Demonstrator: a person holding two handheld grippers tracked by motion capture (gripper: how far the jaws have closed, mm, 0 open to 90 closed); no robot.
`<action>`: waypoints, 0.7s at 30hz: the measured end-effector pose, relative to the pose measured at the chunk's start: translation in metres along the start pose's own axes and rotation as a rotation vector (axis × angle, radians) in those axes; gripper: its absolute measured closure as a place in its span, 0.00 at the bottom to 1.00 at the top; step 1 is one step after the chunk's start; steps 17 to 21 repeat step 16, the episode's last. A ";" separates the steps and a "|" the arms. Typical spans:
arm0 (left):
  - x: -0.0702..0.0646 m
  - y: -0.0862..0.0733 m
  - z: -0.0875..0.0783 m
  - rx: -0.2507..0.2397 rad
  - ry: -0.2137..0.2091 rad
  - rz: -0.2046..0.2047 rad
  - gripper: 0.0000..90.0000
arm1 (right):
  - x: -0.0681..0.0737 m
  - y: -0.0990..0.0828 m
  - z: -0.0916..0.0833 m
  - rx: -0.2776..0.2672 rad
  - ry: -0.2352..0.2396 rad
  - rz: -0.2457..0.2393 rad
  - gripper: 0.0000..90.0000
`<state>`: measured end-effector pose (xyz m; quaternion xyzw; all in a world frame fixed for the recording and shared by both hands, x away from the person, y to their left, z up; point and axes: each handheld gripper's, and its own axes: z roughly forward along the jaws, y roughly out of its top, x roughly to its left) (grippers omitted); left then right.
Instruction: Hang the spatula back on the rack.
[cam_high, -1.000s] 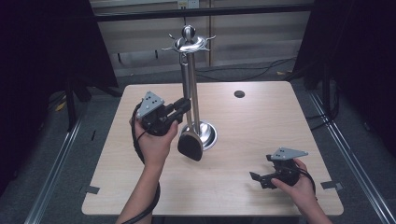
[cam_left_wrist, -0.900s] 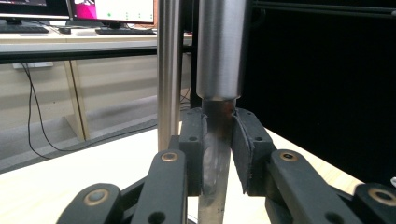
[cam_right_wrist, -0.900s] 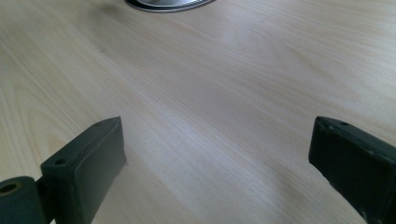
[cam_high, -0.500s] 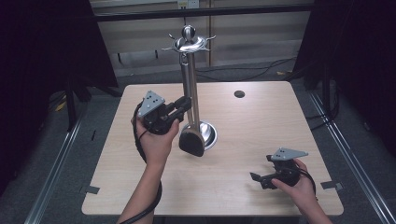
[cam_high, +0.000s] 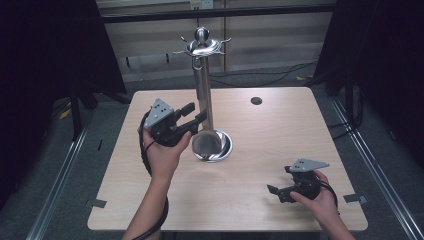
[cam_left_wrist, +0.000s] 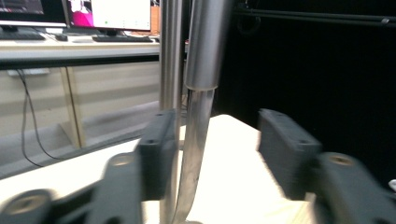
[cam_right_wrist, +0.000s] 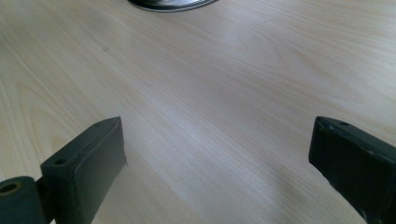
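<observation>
Pale woodgrain table, left gripper fingers just opened around polished steel ladle, right gripper open.

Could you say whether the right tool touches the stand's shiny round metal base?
Apart: the high view shows bare wooden table between the right tool and the base.

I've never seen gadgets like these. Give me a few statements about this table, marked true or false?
1. The left gripper clamps the ladle tight. False: its jaws have just been opening, and the handle stands free between them.
2. The right gripper is open, holding nothing. True.
3. The ladle hangs from the stand's top hooks. False: its bowl sits low, at the stand's base.
4. A dark round spot marks the table. True.
</observation>
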<state>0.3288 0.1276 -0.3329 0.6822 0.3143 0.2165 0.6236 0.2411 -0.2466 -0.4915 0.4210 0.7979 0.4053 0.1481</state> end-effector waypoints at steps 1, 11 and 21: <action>0.001 -0.001 0.000 0.002 0.005 0.024 0.42 | 0.000 0.000 0.000 0.000 0.000 0.000 0.04; 0.004 -0.013 -0.005 0.060 0.050 0.051 0.12 | -0.001 0.000 -0.001 -0.002 -0.003 -0.001 0.04; 0.002 -0.012 -0.007 0.057 0.044 0.062 0.11 | -0.001 0.000 -0.001 -0.003 -0.004 0.000 0.04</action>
